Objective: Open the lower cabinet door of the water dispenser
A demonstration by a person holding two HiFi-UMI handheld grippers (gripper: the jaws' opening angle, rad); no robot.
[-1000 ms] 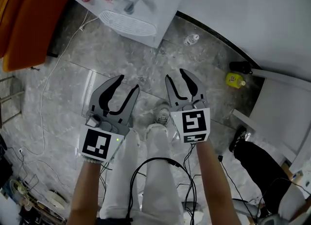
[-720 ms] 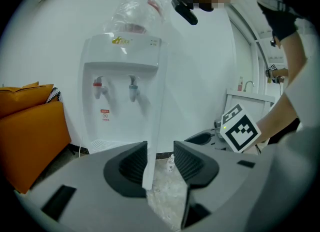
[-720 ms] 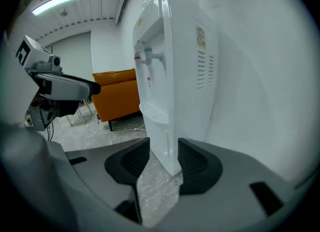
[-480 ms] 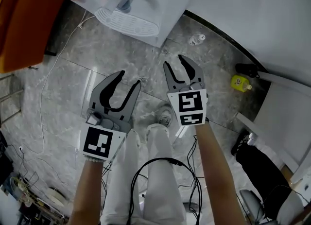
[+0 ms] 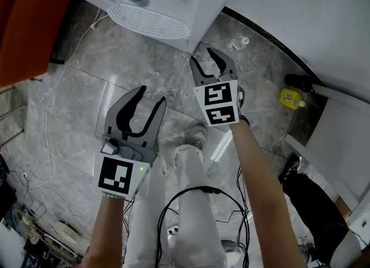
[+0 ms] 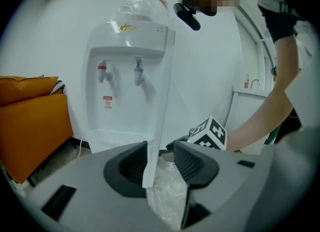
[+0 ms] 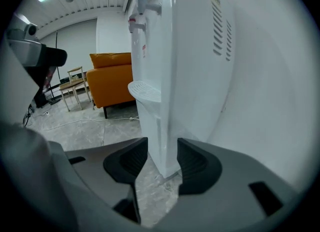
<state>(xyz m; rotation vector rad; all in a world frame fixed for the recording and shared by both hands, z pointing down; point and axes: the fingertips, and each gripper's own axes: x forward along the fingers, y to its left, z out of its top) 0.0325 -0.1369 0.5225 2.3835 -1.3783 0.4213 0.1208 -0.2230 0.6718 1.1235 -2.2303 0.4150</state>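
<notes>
The white water dispenser (image 5: 167,0) stands at the top of the head view, its drip tray (image 5: 150,21) jutting out. My right gripper (image 5: 203,58) reaches close to the dispenser's right front corner. Its jaws are opening, with nothing between them. In the right gripper view the dispenser's lower front (image 7: 150,136) and side wall (image 7: 195,75) rise just beyond that gripper (image 7: 162,163). My left gripper (image 5: 151,96) hangs back over the floor, open and empty. The left gripper view shows the red tap (image 6: 102,70) and blue tap (image 6: 137,70). There the gripper's body hides the lower door.
An orange sofa (image 6: 30,116) stands left of the dispenser. A small bottle (image 5: 238,43) and a yellow bottle (image 5: 291,97) lie on the marble floor by the wall. A white cabinet (image 5: 341,128) is at the right. Cables (image 5: 196,215) trail by the person's legs.
My right gripper has moved forward and down toward the dispenser's corner, and its jaws have spread a little. The left gripper has sunk slightly.
</notes>
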